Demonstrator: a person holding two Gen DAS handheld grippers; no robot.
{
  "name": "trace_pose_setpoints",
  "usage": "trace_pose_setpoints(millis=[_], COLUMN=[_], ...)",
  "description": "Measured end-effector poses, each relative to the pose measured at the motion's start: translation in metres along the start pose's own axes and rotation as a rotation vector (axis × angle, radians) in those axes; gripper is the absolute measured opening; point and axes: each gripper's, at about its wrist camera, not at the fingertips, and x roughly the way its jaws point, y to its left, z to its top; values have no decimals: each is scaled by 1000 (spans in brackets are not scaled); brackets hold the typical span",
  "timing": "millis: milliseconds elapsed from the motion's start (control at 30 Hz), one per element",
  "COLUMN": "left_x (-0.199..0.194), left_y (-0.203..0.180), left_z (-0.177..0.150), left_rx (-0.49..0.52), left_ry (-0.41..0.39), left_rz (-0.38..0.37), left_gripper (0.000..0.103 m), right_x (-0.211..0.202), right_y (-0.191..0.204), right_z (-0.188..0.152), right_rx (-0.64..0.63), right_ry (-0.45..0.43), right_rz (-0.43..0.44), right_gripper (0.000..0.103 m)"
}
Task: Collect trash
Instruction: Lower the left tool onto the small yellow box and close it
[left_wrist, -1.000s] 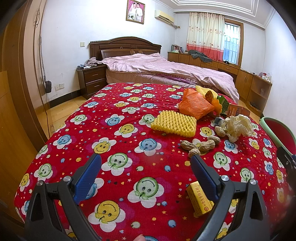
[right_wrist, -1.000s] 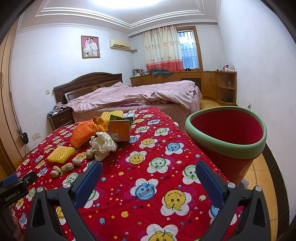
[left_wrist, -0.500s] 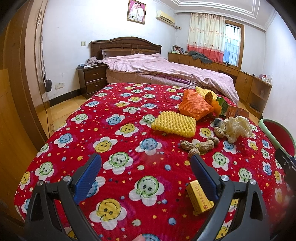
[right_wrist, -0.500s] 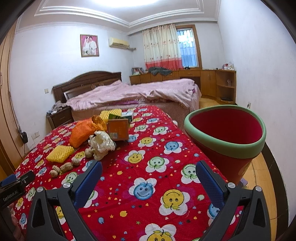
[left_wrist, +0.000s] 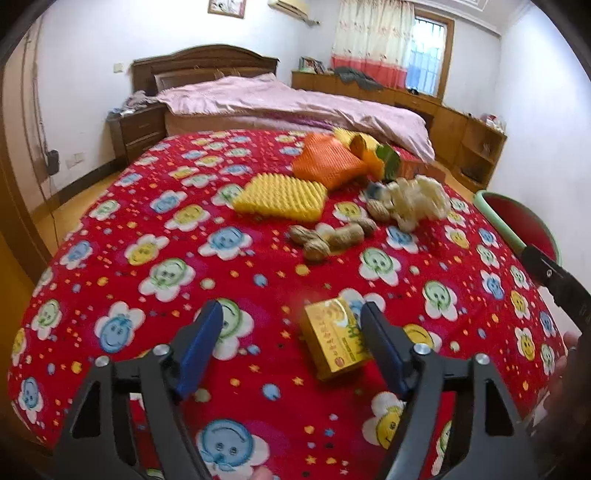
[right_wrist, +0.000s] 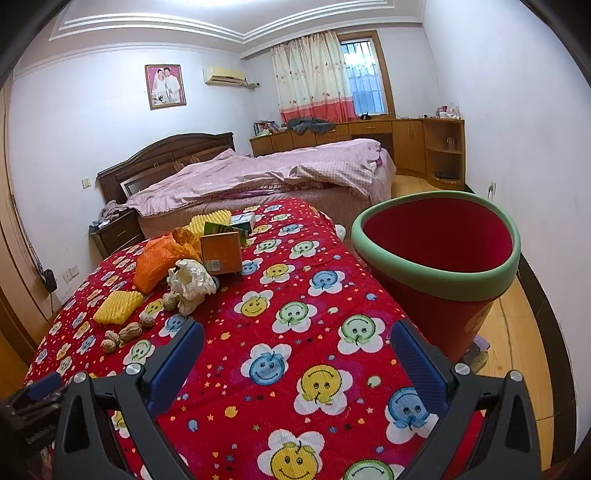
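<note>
Trash lies on a table under a red smiley cloth. My left gripper is open; a small yellow box lies between its fingers, close to the right one. Beyond lie peanut shells, a yellow foam net, an orange foam net and crumpled white paper. My right gripper is open and empty above the cloth. A red bin with a green rim stands to its right, beside the table. The paper and an orange carton show at its left.
A bed with pink covers stands behind the table, with a nightstand at left and wooden cabinets along the far wall. Wooden floor lies to the right of the bin.
My left gripper has moved forward, to the right and down, so the yellow box now lies between its fingers. My right gripper has tilted slightly; the bin looks a little nearer.
</note>
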Motion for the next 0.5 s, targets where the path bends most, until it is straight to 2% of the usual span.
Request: trace_pose_setpoints(millis=[167, 333, 433, 500], left_x=[-2, -2, -1, -3], left_y=[-3, -11, -18, -19], left_z=[-2, -5, -8, -9], left_rx=[1, 24, 56, 58], left_ry=[12, 53, 63, 58], left_rz=[-31, -112, -123, -133], left_gripper=[65, 47, 33, 28], right_x=[0, 0, 1, 1], right_y=[0, -1, 0, 1], right_z=[0, -1, 0, -1], right_rx=[2, 4, 3, 2], right_ry=[23, 38, 36, 35], right_rz=[-2, 0, 2, 3], right_gripper=[103, 103, 103, 103])
